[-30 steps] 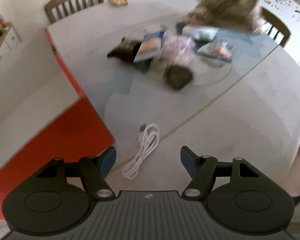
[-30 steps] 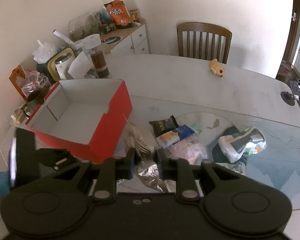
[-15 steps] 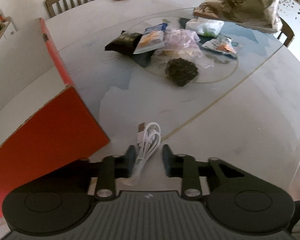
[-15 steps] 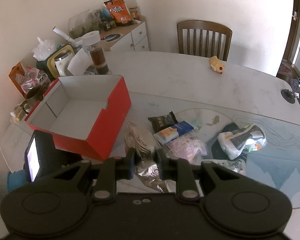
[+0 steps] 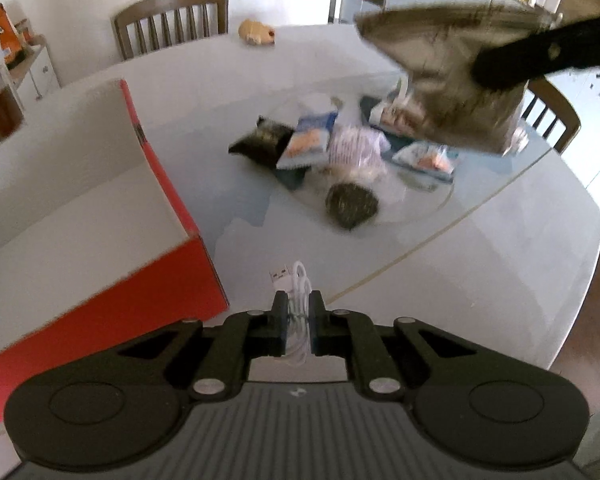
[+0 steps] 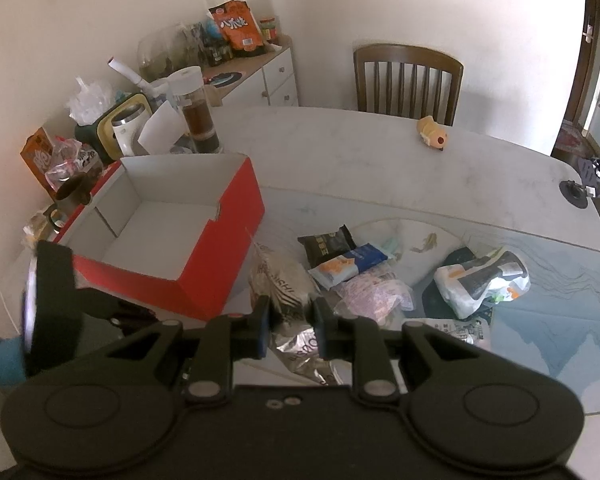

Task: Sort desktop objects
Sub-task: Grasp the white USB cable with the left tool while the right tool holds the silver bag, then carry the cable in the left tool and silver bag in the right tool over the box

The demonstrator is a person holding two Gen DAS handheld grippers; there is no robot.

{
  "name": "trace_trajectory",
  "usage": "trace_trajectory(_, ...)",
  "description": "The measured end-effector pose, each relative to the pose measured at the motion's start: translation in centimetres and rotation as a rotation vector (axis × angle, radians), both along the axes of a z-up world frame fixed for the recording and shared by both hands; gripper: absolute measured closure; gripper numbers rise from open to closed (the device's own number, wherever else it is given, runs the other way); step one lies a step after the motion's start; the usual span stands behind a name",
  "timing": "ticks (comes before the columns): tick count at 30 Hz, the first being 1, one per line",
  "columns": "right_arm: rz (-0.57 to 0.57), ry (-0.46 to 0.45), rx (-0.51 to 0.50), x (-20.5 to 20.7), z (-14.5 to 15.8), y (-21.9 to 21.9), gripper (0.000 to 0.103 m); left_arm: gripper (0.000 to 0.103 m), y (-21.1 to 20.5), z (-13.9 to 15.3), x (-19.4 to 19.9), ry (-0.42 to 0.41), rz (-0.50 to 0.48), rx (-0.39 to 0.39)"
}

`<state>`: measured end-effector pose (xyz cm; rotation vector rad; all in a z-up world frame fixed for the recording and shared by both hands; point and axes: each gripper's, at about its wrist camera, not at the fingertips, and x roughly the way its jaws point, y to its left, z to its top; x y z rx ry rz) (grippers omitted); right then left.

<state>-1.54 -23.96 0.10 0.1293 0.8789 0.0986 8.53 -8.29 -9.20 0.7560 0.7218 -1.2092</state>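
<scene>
Left gripper (image 5: 299,322) is pinching the coiled white USB cable (image 5: 298,292), lifted just beside the near corner of the red box (image 5: 112,320). Right gripper (image 6: 288,322) is clamping a crinkled silver snack bag (image 6: 278,280) above the table (image 6: 360,168), right of the red box. Remaining packets (image 6: 346,262) are lying right of the box.
</scene>
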Motion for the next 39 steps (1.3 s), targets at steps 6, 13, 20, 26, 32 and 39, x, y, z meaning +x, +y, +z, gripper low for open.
trace_trajectory(6,0.000,-0.008,0.003,0.0,0.4,0.5,0.081,0.094,1.0,2.9,0.1,0.014,0.015,-0.060)
trace_trajectory(13,0.034,-0.029,0.000,0.4,1.6,1.7,0.082,0.094,2.4,7.6,-0.1,-0.015,0.002,-0.142)
trace_trajectory(20,0.087,-0.048,-0.004,1.5,2.8,3.7,0.082,0.094,3.6,11.1,1.3,-0.057,0.030,-0.182)
trace_trajectory(26,0.143,-0.070,-0.017,3.7,3.2,6.5,0.082,0.094,4.6,12.2,4.0,-0.101,0.097,-0.185)
trace_trajectory(32,0.184,-0.080,-0.005,6.3,3.0,9.5,0.082,0.094,5.6,12.5,7.1,-0.132,0.142,-0.173)
trace_trajectory(39,0.202,-0.054,0.017,9.2,1.9,12.2,0.082,0.094,6.5,12.4,10.4,-0.143,0.165,-0.143)
